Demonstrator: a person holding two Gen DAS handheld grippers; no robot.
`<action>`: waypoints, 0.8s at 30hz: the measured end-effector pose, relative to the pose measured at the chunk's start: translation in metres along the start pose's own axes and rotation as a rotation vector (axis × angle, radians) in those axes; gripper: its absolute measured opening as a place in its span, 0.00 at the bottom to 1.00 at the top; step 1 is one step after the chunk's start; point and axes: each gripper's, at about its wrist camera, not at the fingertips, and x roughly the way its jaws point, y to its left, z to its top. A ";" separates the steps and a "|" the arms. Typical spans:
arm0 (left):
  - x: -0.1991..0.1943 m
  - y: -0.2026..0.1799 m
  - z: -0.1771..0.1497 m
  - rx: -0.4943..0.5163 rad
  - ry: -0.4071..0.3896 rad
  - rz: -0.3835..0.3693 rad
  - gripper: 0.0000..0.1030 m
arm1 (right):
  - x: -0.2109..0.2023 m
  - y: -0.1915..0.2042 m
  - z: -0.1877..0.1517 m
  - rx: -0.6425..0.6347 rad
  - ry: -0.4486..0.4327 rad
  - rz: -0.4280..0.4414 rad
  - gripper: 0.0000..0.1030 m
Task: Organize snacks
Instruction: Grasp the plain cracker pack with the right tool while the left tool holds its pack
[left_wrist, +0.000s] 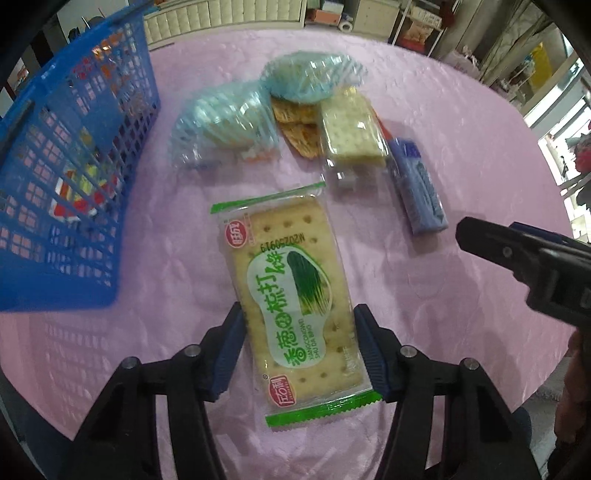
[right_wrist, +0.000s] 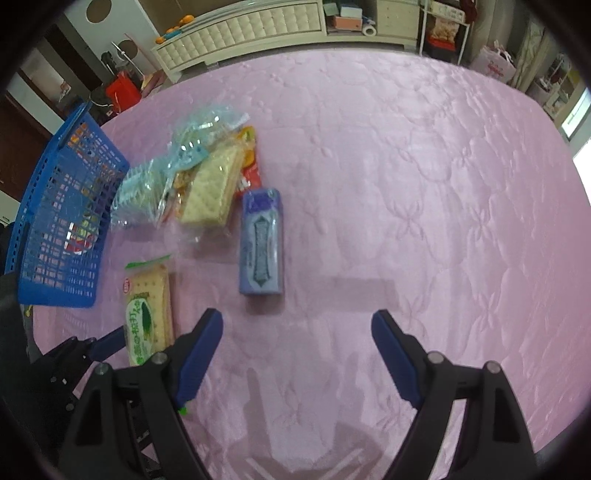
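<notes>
Far left: blue basket (left_wrist: 66, 177) on the pink tablecloth (left_wrist: 424, 122). Through its mesh I make out at least one colourful packet already inside; I cannot count more. So I judge the sorting begun but mostly undone.

Middle: my left gripper (left_wrist: 297, 350) straddles the green-edged cracker packet (left_wrist: 291, 295). Each blue pad sits at a long side of the packet, at or just touching the wrapper. I cannot tell if the squeeze is firm yet, and the packet seems to lie flat on the cloth. Its long axis runs away from me, tilted slightly toward the left at the far end; the near end lies between my fingers. The printing reads sideways to me.

Beyond it, a loose heap left to sort: two pale blue striped bags (left_wrist: 225, 125), a brown snack (left_wrist: 295, 125) tucked under them, and a clear-wrapped cracker stack (left_wrist: 351, 129).

Right of the heap: a purple packet (left_wrist: 417, 184), long axis also running away from me, leaning left at the far end.

Far right: my right gripper (right_wrist: 297, 354) hangs above bare cloth, jaws spread wide, holding nothing. The purple packet lies just ahead of its left finger.
</notes>
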 end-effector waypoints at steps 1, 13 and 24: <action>-0.003 0.004 0.002 0.007 -0.017 0.005 0.54 | 0.001 0.004 0.006 -0.004 -0.002 -0.003 0.83; -0.033 0.030 0.022 0.059 -0.121 -0.019 0.54 | 0.031 0.049 0.061 -0.112 -0.012 -0.030 0.83; -0.026 0.018 0.056 0.084 -0.144 -0.014 0.54 | 0.069 0.068 0.107 -0.146 0.027 -0.055 0.82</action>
